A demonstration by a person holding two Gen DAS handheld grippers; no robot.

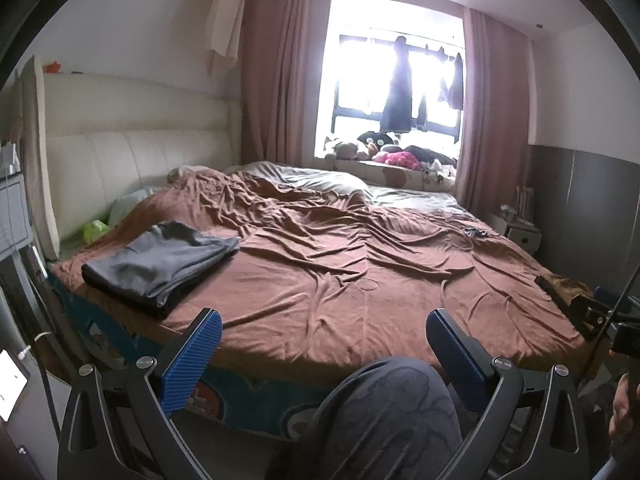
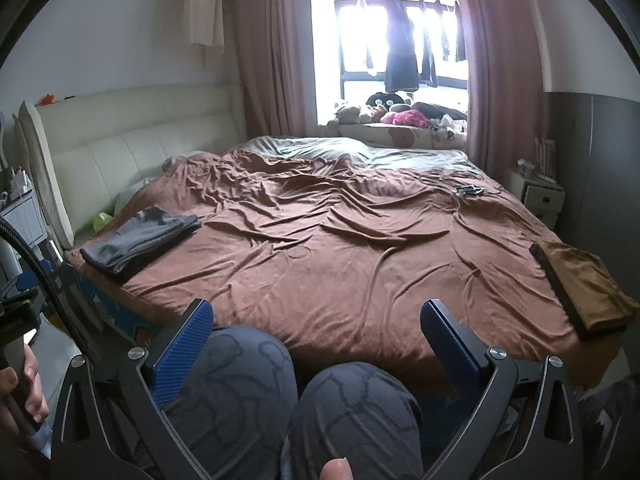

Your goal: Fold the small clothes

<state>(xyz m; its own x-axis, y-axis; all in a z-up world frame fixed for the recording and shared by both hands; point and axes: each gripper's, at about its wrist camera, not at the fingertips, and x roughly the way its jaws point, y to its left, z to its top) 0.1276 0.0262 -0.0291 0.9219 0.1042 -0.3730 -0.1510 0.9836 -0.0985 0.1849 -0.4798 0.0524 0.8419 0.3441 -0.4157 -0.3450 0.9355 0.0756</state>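
1. Left gripper [image 1: 324, 344]: jaws spread wide, nothing between the blue pads [image 1: 192, 360]. It hangs off the near edge of the bed, above the person's knee [image 1: 384, 412] in patterned grey trousers.
2. Right gripper [image 2: 316, 336]: also wide apart and empty, held over both knees [image 2: 248, 384], pointing at the bed.
3. Brown sheet [image 1: 340, 272]: rumpled, covers most of the bed ahead of both grippers.
4. Folded grey garment [image 1: 160, 260]: lies ahead and to the left of the left gripper, near the bed's left corner, well apart from both grippers. It looks stacked in layers.
5. Brown folded garment [image 2: 584, 284] with a dark edge: ahead and to the right of the right gripper, at the bed's right side, untouched.
6. Small dark object [image 2: 470, 191]: far ahead on the right, on the sheet; too small to identify.
7. Beyond: cream headboard [image 1: 132, 160] far left, window [image 1: 396, 80] straight ahead with dark clothes hanging, soft toys [image 1: 384, 152] on the sill.
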